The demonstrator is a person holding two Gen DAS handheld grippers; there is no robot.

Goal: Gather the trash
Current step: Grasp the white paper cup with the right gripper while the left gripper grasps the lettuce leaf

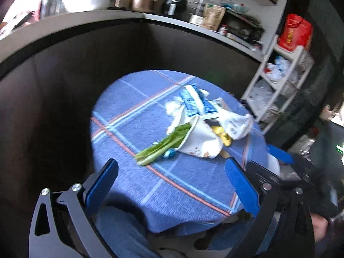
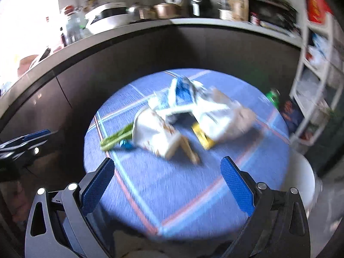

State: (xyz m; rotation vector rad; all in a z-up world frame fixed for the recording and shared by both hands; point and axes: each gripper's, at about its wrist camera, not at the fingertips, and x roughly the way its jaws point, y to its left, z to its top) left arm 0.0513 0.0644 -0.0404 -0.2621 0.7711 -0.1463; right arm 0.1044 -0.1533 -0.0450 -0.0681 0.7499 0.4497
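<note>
A pile of trash lies on a round table with a blue plaid cloth (image 1: 150,185) (image 2: 172,193). It holds a white paper cup (image 1: 200,142) (image 2: 150,133), a green vegetable leaf (image 1: 163,146) (image 2: 117,138), a blue and white carton (image 1: 195,103) (image 2: 182,90), crumpled white paper (image 1: 234,122) (image 2: 223,116), a yellow wrapper (image 1: 223,135) (image 2: 203,136) and a small blue foil piece (image 1: 169,153) (image 2: 128,145). My left gripper (image 1: 172,167) is open and empty, short of the pile. My right gripper (image 2: 167,165) is open and empty, just short of the pile; it also shows in the left wrist view (image 1: 279,157).
A dark counter wall (image 1: 64,86) curves behind the table, with kitchen appliances (image 1: 174,3) on top. A white shelf rack (image 1: 279,81) (image 2: 316,86) stands at the right with a red bag (image 1: 295,32) on it. A white bin (image 2: 301,182) sits at the table's right edge.
</note>
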